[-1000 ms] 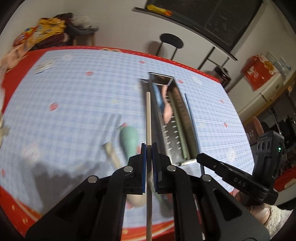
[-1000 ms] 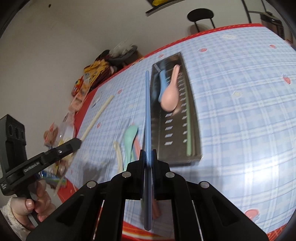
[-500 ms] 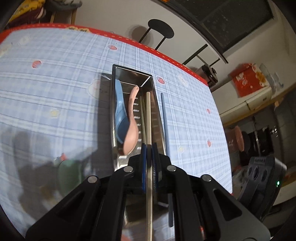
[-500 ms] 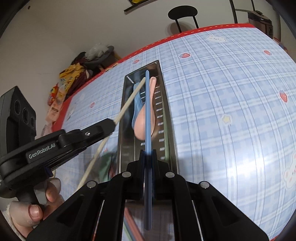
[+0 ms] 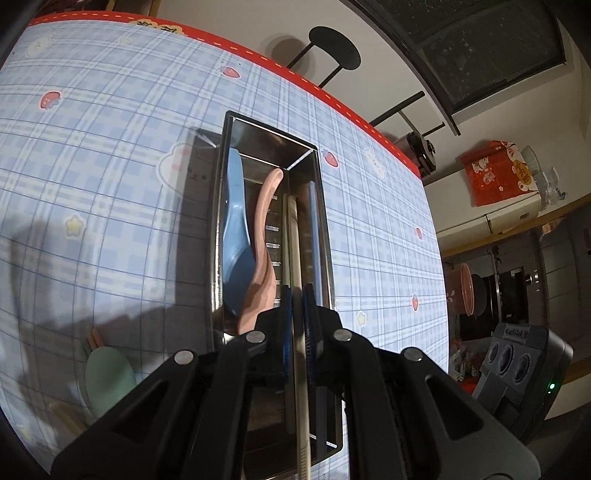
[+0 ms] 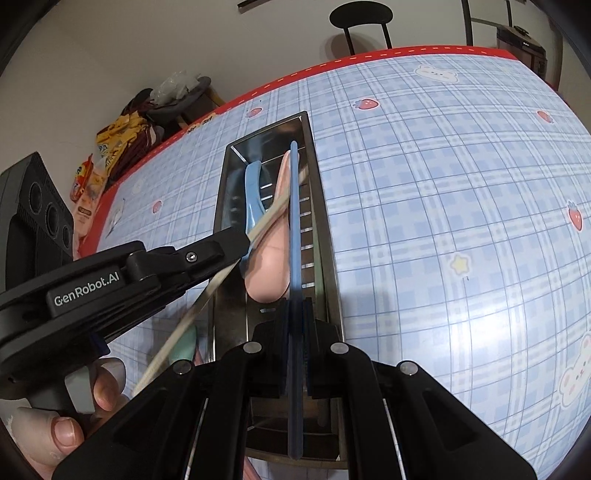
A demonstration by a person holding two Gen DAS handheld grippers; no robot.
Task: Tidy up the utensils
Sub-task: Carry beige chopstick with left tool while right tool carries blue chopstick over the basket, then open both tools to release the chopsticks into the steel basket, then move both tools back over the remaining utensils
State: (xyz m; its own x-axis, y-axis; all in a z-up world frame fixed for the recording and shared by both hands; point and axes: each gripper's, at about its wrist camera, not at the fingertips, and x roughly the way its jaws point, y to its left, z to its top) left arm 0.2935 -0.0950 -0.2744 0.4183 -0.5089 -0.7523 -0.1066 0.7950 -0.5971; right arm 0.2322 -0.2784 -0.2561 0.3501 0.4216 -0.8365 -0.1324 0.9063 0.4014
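Left wrist view: the left gripper (image 5: pixel 297 317) has its jaws closed on a beige chopstick (image 5: pixel 294 243), which runs straight ahead from the jaws over the steel tray (image 5: pixel 218 206); just right of it, inside the tray's right side, lies a blue chopstick (image 5: pixel 314 221); left of the jaws and ahead, a pink spoon (image 5: pixel 264 236) and a blue spoon (image 5: pixel 234 229) lie side by side in the tray, touching; well left of the jaws and outside the tray, a green spoon (image 5: pixel 107 380) rests on the plaid surface (image 5: pixel 92 166).

Right wrist view: the right gripper (image 6: pixel 294 325) has its jaws clamped on the blue chopstick (image 6: pixel 294 221), pointing ahead along the tray (image 6: pixel 317 206); the left gripper (image 6: pixel 236 240) reaches in from the left, its beige chopstick (image 6: pixel 221 280) crossing diagonally over the pink spoon (image 6: pixel 271 266) and blue spoon (image 6: pixel 251 192); the person's hand (image 6: pixel 66 421) grips that tool's handle; beyond the surface (image 6: pixel 443 184) stands 1 black stool (image 6: pixel 360 18).
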